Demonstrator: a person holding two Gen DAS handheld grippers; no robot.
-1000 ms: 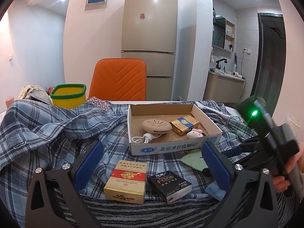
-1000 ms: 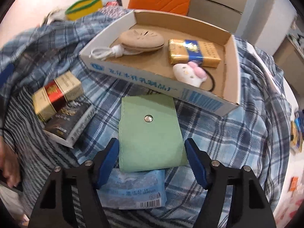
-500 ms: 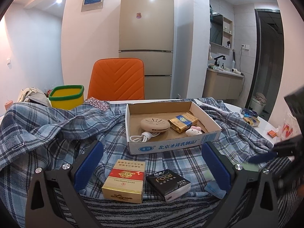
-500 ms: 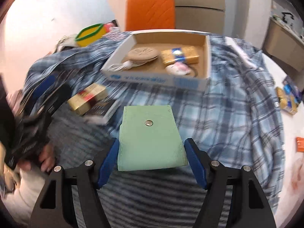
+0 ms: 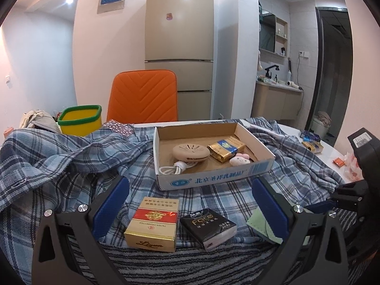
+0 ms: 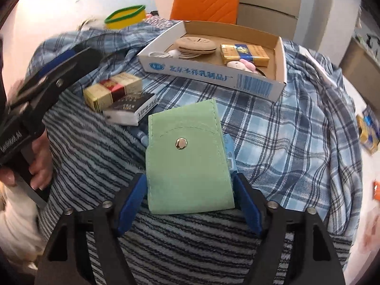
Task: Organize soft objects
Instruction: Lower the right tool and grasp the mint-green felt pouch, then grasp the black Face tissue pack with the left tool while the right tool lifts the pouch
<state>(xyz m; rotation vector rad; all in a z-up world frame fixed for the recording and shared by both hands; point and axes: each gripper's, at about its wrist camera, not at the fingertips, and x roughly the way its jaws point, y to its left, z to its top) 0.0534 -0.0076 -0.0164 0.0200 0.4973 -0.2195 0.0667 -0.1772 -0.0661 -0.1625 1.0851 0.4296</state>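
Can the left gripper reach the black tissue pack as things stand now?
Probably yes. The black tissue pack lies on the blanket just ahead of the open left gripper, between its fingers' line. Only the gold cigarette box sits close beside it; nothing covers it.

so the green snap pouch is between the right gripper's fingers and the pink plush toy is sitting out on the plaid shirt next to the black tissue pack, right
Not quite. The pink plush toy lies inside the cardboard box, beside the gold cigarette pack, as the right wrist view shows. The green snap pouch is between the fingers of the right gripper, whose jaws are opening.
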